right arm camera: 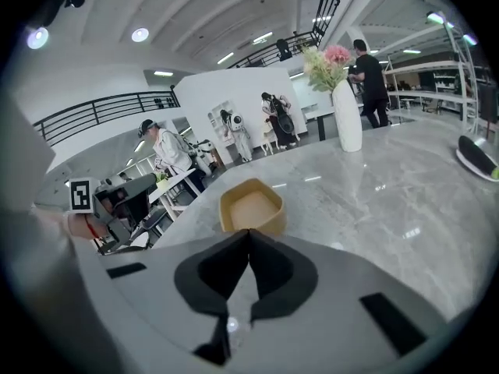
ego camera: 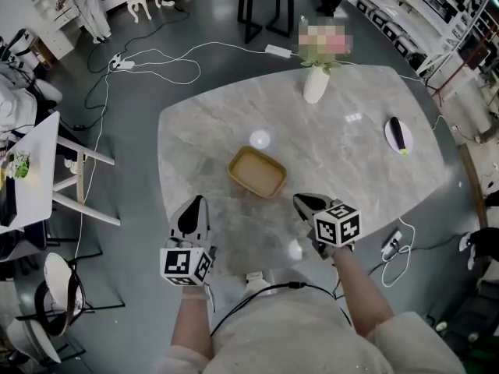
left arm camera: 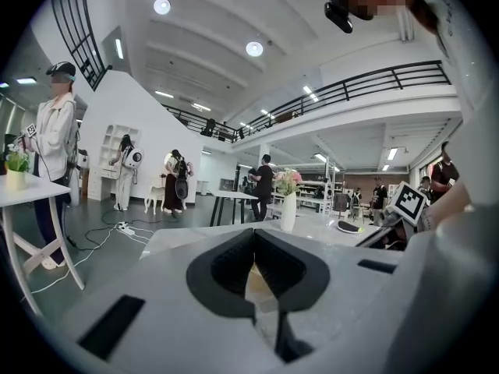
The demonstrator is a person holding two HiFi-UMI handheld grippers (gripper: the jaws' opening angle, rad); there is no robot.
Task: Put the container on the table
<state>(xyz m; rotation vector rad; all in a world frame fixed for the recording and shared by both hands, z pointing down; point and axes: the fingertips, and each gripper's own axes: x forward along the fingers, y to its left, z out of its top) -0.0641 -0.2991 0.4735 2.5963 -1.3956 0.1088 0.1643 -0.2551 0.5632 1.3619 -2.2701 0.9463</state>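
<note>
1. Container (ego camera: 256,172): a shallow tan tray with rounded corners, empty, sitting flat on the pale marble tabletop (ego camera: 366,178). It lies a little left of the middle, nearer our edge than the far one. Nothing touches it.
2. At far left, off the tabletop, we see a white side table (ego camera: 35,185) standing on the grey floor, with a small green plant (ego camera: 19,164) on it.
3. Our left hand-held gripper (ego camera: 194,202) hangs over the near left part of the tabletop, pointing away from us and roughly level. Its own view shows the two dark pads meeting tip to tip with nothing pinched between them. The container shows there only as a tan sliver beyond the pads.
4. A cube with black-and-white square markers (ego camera: 187,264) sits at the back of that tool, just above our left wrist.
5. Our right hand-held gripper (ego camera: 302,201) hangs just to the right of the container's near corner, tilted down toward the marble. Its jaws are pressed together and empty. In its own view the container lies just ahead of the tips, apart from them.
6. A white vase (ego camera: 316,86) stands upright near the far edge, holding pink flowers (right arm camera: 327,57).
7. At the right edge we see a small white plate (ego camera: 388,137) carrying one long dark object (ego camera: 398,131), well apart from the container.
</note>
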